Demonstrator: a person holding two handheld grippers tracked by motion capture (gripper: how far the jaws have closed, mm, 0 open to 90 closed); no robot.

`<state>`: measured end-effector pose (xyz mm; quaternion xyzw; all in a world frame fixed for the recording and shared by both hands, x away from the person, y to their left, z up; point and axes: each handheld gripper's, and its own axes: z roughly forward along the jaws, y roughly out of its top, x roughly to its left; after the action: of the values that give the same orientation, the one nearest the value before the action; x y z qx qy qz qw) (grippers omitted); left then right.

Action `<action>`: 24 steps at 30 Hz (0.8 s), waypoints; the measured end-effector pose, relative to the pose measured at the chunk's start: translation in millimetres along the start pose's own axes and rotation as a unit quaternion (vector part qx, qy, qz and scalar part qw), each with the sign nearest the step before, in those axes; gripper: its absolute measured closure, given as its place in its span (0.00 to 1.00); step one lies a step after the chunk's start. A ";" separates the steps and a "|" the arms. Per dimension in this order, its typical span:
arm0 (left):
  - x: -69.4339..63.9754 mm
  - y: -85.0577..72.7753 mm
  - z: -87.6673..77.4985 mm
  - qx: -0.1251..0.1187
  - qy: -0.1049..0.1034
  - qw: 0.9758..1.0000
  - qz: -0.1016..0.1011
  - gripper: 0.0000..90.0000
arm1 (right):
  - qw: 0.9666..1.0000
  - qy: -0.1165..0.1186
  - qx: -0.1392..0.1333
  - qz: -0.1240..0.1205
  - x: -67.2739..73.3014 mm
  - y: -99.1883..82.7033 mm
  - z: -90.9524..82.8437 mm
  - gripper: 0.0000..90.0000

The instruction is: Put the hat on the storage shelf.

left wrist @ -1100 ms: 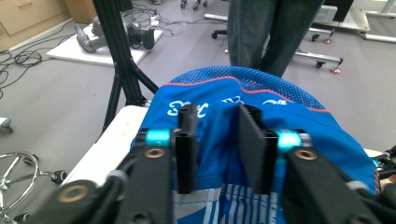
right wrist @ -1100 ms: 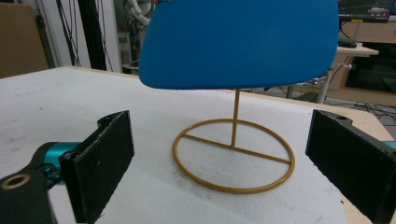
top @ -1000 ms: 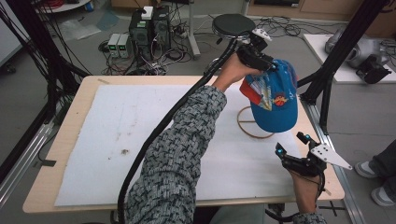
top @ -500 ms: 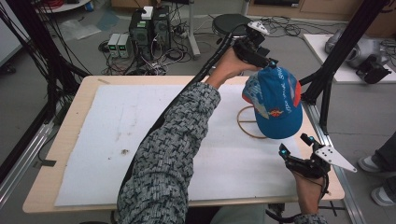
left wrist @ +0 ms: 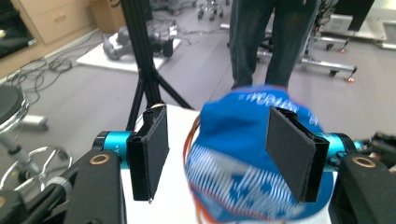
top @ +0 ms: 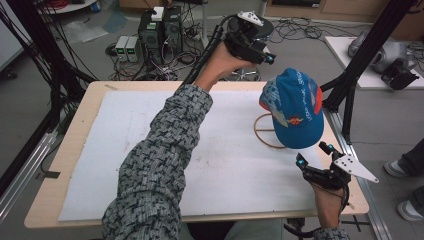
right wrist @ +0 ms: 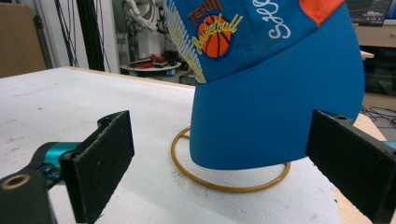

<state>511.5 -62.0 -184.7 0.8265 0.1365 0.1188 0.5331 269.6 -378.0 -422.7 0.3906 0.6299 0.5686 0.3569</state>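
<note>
The left gripper (top: 265, 56) had just opened its fingers, the baseball cap (top: 295, 107) beyond them on its stand (top: 265, 137); the open right gripper (top: 312, 155) should steady it.

One blue baseball cap (top: 295, 107) sits over one gold wire stand (top: 263, 135) with a ring base. One white foam sheet (top: 150, 150) covers one wooden table (top: 80, 125). Two handheld grippers: one left gripper (top: 267, 56), one right gripper (top: 311, 155). One round black stool (left wrist: 11, 105) stands on the floor.
</note>
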 end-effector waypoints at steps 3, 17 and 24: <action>2.3 -3.3 -15.0 0.009 0.011 1.000 0.003 0.44 | 1.000 0.002 -0.001 0.000 1.2 0.5 1.6 0.08; 4.7 -28.0 -88.9 -0.012 0.068 0.998 -0.004 0.41 | 1.000 0.009 -0.001 -0.006 4.7 2.1 9.5 0.08; 3.1 -53.8 -132.4 -0.018 0.102 0.995 -0.011 0.39 | 1.000 0.005 -0.002 -0.005 5.6 2.6 7.4 0.08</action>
<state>463.8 72.6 -180.3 0.7991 0.1969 0.1991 0.5320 274.1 -369.6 -420.9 0.3839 0.6323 0.5705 0.3569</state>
